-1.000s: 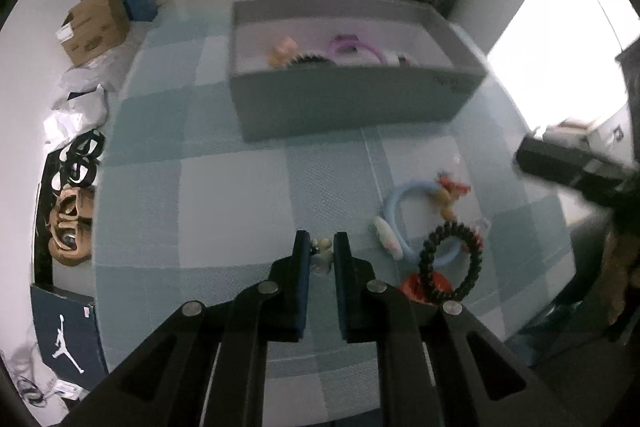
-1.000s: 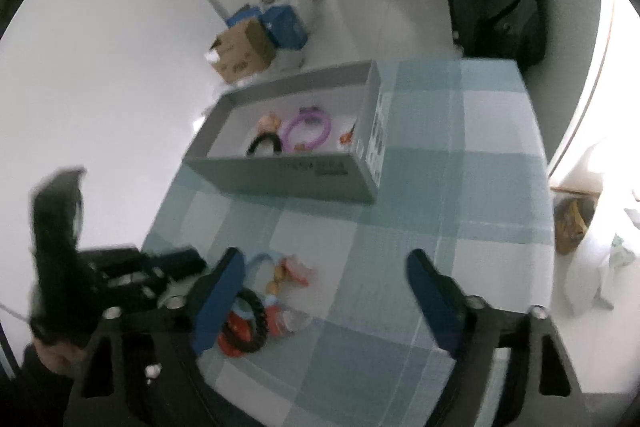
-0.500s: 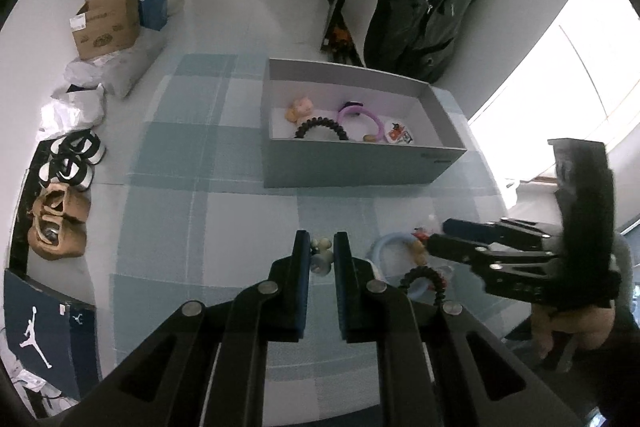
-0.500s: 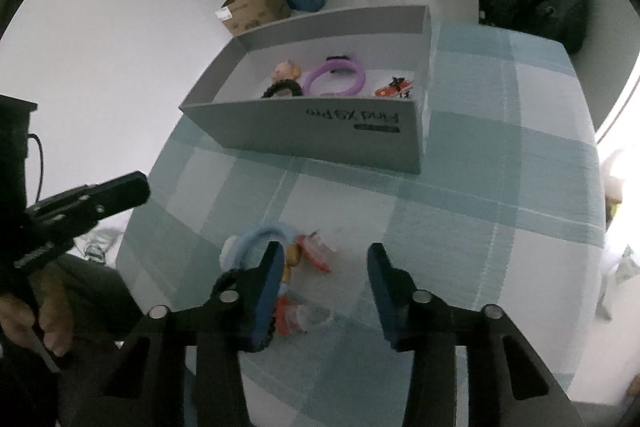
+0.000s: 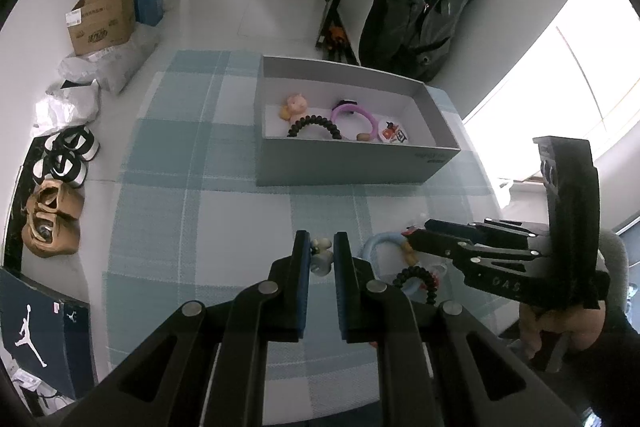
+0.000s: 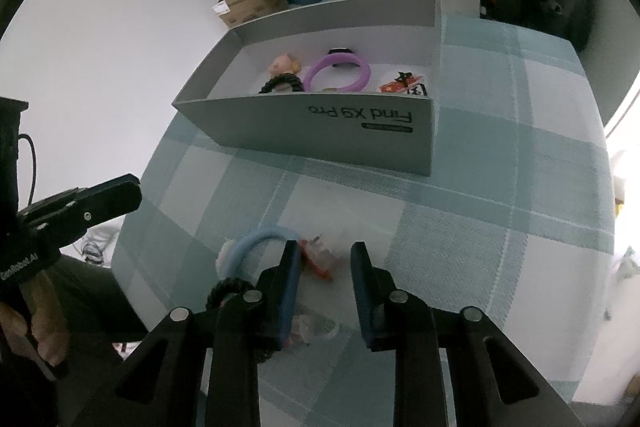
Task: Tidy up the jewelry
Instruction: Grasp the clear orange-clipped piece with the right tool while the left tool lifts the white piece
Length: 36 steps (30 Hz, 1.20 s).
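Note:
My left gripper (image 5: 322, 241) is shut on a small pale charm (image 5: 321, 261), held above the checked tablecloth (image 5: 224, 227). A light-blue bracelet (image 5: 380, 243) and a black beaded bracelet (image 5: 416, 273) lie in a pile to its right. My right gripper (image 6: 325, 247) hangs low over that pile, its jaws closing. A red-and-clear trinket (image 6: 320, 259) sits between them, and the right pad is still clear of it. The grey box (image 6: 320, 131) beyond holds a pink charm (image 6: 283, 63), a purple bracelet (image 6: 336, 73), another black beaded bracelet and a red-white piece.
The table's near edge runs just left of the pile in the right wrist view. On the floor to the left are a cardboard box (image 5: 102, 17), shoes (image 5: 52, 223) and a dark shoe box (image 5: 36, 331). A black jacket (image 5: 428, 7) hangs behind the grey box.
The right gripper's jaws have narrowed from wide apart to a small gap, and it has dropped toward the pile. The left gripper has tipped upward, still gripping the charm.

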Available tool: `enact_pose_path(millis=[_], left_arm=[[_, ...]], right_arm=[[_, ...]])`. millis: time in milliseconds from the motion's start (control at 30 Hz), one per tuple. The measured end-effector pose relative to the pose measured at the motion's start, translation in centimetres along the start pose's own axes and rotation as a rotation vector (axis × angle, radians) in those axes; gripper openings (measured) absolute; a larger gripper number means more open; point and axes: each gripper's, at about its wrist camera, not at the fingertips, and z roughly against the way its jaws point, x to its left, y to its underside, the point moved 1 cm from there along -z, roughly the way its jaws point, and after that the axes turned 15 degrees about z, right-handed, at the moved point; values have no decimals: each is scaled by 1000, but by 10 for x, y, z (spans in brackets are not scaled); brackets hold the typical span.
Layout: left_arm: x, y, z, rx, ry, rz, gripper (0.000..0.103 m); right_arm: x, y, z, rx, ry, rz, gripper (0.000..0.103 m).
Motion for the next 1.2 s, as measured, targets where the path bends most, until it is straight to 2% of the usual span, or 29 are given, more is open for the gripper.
enact_pose_path(millis=[133,433,767,1200], left_arm=[[-1,0,-1,2,0,1,7],[-1,0,-1,0,0,11,7],[-2,-2,2,-15,6,14,7],[-16,-17,0,-53,26,14,7]], right_arm=[[1,-2,-4,13,-12,1,20],[2,-2,0,12,-3,2,18],[3,-5,11,-32,-9,2,16],[10,-31,45,-191,-73,-12,16]])
